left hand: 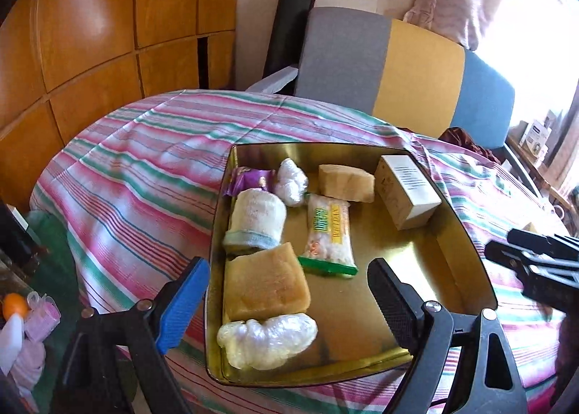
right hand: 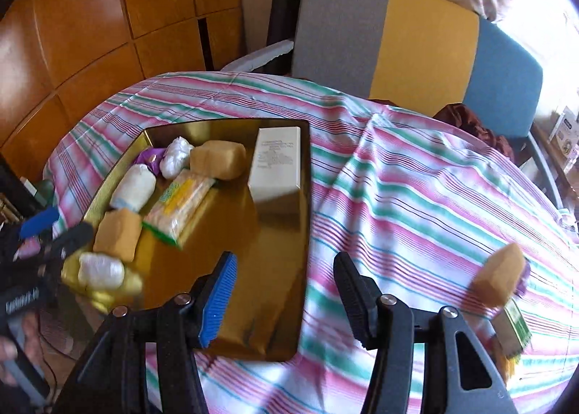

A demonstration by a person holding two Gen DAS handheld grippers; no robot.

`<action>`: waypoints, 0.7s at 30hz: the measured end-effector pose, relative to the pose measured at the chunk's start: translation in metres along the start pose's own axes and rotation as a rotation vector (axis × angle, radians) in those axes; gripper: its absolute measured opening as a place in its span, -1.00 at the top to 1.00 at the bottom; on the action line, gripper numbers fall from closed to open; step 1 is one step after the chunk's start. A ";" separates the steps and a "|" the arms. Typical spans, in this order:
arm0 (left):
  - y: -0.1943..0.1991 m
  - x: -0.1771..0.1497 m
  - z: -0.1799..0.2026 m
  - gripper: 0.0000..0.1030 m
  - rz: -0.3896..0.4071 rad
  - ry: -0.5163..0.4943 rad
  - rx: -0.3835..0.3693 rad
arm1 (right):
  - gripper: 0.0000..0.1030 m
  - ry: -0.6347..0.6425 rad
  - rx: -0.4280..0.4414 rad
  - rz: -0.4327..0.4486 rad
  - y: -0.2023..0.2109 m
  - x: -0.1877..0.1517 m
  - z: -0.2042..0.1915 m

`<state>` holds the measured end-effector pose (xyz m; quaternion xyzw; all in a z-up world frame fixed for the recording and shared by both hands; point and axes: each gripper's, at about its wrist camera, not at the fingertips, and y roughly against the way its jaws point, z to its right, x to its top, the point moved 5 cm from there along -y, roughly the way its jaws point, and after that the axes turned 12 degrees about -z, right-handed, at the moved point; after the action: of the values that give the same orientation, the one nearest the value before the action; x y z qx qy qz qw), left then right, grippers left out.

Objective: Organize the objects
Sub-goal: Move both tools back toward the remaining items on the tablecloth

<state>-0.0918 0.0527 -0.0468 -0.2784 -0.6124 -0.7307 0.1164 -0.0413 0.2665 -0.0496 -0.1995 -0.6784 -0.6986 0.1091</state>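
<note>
Striped tablecloth — wood-panelled wall

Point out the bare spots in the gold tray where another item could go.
The gold tray is bare along its near right side, between the green snack packet and the right rim, in front of the white box. The left half is crowded: rolled towel, tan sponge block, plastic wad.

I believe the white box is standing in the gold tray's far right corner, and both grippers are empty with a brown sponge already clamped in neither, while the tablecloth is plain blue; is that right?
Not quite: the tablecloth is not plain blue but striped in pink, green and white, as the right wrist view shows. The rest holds: the white box stands in the gold tray's far right corner, and the left gripper and right gripper are both empty.
</note>
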 end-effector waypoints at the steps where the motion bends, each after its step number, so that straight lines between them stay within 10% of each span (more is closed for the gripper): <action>1: 0.002 0.000 0.002 -0.74 0.004 -0.006 -0.002 | -0.11 -0.006 -0.001 0.006 0.004 -0.005 0.004; 21: 0.013 -0.004 0.061 -0.79 0.012 -0.162 -0.028 | -0.11 -0.200 -0.202 -0.025 0.036 -0.073 0.143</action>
<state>-0.0658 0.1080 -0.0319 -0.3418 -0.6079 -0.7135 0.0672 0.0584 0.3973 -0.0482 -0.2696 -0.6145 -0.7413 0.0113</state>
